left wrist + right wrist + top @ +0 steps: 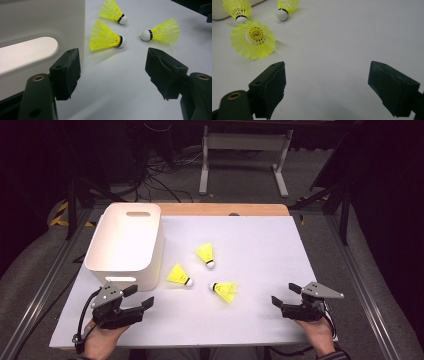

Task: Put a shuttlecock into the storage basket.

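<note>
White table (260, 320), dim room. Left gripper (113, 67) and right gripper (327, 82): jaws spread, empty. 3 yellow shuttlecocks (106, 37) lie just ahead of the left jaws, beside the bin (125, 240). Likely featherlight, skirts crushable; pinch the cork (122, 41).

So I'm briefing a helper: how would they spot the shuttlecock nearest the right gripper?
Start at the white bin, then cross the white table rightward past two yellow shuttlecocks. The third shuttlecock alone points its cork toward the bin.

White bin (125, 242) at table (260, 235) far-left; cables (160, 170) on floor behind.
</note>
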Motion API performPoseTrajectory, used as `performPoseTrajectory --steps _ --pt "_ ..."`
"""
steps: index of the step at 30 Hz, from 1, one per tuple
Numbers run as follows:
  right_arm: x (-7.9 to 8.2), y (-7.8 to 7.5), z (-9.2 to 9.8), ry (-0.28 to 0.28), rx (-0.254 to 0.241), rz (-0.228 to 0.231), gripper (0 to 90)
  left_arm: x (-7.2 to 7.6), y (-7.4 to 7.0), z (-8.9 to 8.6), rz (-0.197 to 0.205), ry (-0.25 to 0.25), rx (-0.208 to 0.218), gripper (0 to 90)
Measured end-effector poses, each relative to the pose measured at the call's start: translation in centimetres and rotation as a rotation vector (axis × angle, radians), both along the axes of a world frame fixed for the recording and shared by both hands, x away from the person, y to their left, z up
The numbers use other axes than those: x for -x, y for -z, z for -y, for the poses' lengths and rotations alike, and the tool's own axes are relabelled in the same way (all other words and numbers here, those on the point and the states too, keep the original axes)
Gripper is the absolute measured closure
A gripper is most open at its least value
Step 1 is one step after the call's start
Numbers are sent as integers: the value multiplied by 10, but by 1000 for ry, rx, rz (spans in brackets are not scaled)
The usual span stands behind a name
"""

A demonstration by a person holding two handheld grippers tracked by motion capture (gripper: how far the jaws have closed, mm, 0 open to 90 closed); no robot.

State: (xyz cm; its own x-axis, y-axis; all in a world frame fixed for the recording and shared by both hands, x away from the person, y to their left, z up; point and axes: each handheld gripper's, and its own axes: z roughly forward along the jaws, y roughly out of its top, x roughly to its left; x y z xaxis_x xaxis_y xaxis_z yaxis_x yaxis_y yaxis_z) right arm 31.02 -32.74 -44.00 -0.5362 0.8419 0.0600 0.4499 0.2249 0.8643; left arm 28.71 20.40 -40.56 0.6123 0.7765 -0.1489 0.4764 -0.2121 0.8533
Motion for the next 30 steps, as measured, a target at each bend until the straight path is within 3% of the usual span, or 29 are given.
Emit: performPoseTrajectory --steps 12,30 --pt "0 0 0 -2 1 -2 153 -6 -2 16 -18 29 -12 293" --pt "0 0 0 -3 -3 1 152 -18 -5 37 -46 17 -33 293"
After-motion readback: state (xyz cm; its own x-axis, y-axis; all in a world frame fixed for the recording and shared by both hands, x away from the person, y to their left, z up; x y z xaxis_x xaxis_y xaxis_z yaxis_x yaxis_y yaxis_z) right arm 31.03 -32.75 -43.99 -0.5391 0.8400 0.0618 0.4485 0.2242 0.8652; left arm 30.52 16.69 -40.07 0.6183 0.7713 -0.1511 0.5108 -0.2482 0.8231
